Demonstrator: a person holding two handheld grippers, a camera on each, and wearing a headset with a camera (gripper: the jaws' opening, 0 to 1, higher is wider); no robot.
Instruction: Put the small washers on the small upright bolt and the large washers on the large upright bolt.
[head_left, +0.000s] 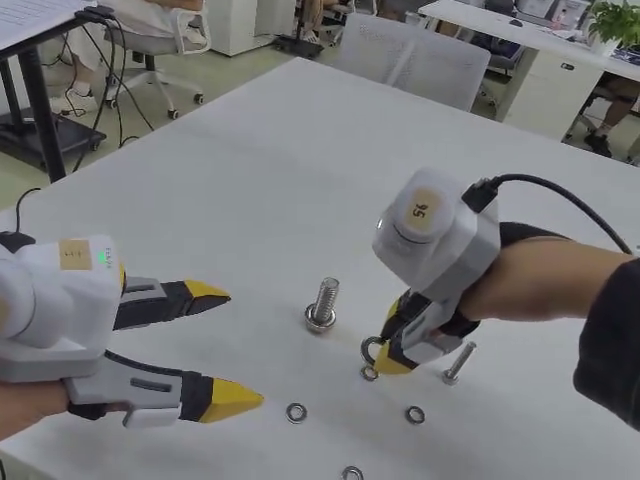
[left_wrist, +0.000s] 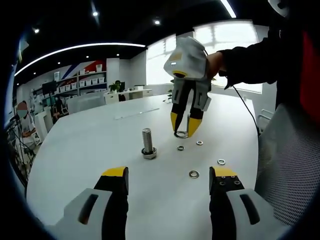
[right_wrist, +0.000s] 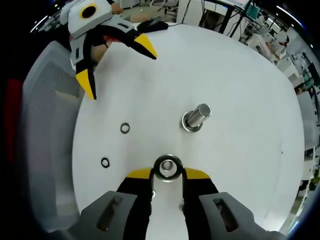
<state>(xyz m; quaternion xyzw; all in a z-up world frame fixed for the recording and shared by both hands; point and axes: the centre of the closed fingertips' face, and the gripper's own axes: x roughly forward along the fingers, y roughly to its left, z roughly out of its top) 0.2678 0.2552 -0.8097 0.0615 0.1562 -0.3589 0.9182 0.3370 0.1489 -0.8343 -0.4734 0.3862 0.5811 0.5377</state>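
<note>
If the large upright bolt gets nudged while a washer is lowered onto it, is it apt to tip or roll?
Probably tippy: the large bolt stands free on its wider end, tall over a narrow base. Once down, its round shank would likely roll. The large washer pinched in the right tool looks like smooth metal, so it may slip.

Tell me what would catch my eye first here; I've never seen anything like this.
Most striking is the right gripper, its yellow-tipped jaws pinching a large washer close to the white table, beside a big upright bolt. At lower left of the head view, the left gripper hangs with its jaws spread wide, and small washers lie scattered nearby.
</note>
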